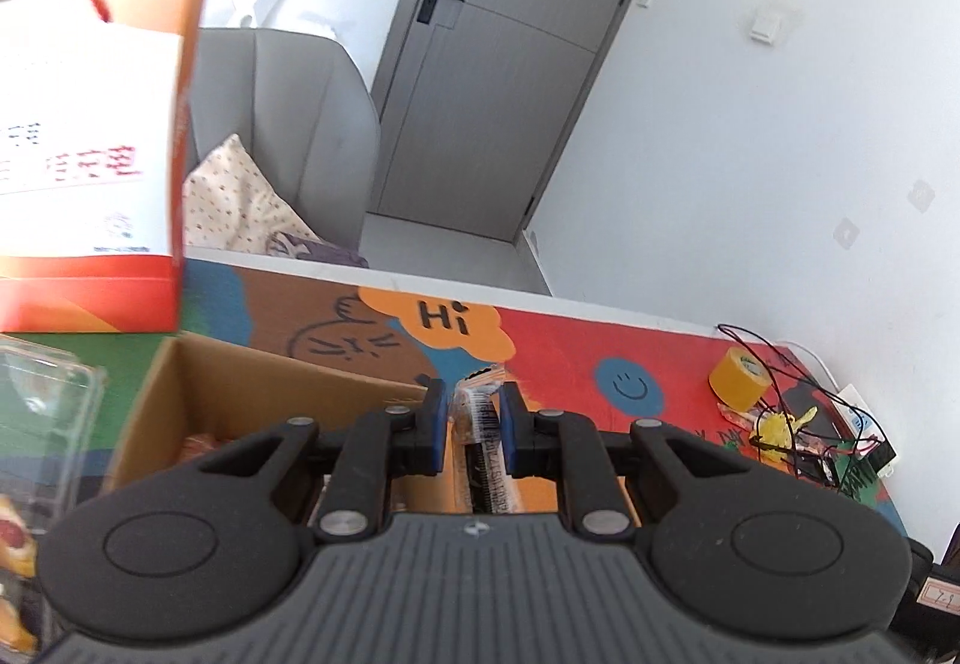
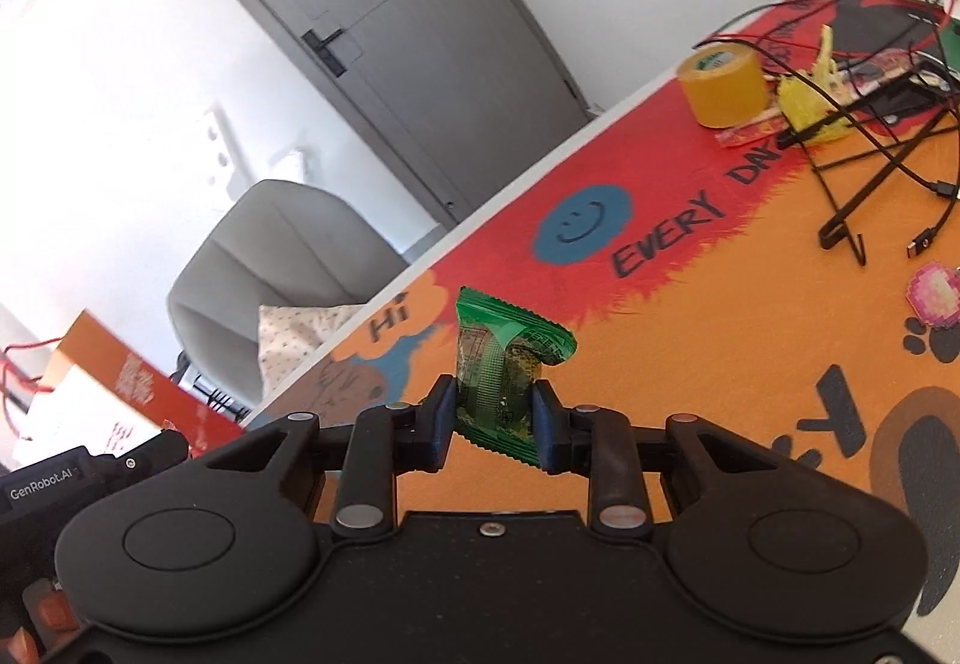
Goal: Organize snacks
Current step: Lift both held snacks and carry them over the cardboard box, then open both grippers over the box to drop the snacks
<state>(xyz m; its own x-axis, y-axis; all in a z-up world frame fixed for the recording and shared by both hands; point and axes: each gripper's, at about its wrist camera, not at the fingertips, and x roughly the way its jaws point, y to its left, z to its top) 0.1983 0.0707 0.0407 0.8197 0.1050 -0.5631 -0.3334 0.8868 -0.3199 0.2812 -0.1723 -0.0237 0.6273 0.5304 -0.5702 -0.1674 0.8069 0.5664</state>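
Cardboard box [image 1: 198, 394] open beside left gripper [image 1: 473, 418], orange-wrapped items dimly inside; clear clamshell [image 1: 42, 424] of pastries at far left. Left gripper clamped on orange snack packet [image 1: 477, 424] above box edge. Right gripper [image 2: 493, 418] clamped on green snack packet [image 2: 504, 364], held over colourful table [image 2: 690, 334]. Grey door [image 1: 480, 93], grey chair [image 2: 282, 256] behind.

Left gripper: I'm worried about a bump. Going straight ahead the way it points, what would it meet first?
The left gripper, shut on an orange snack packet, looks free across the table; beyond lies the wall, though depth is unclear.
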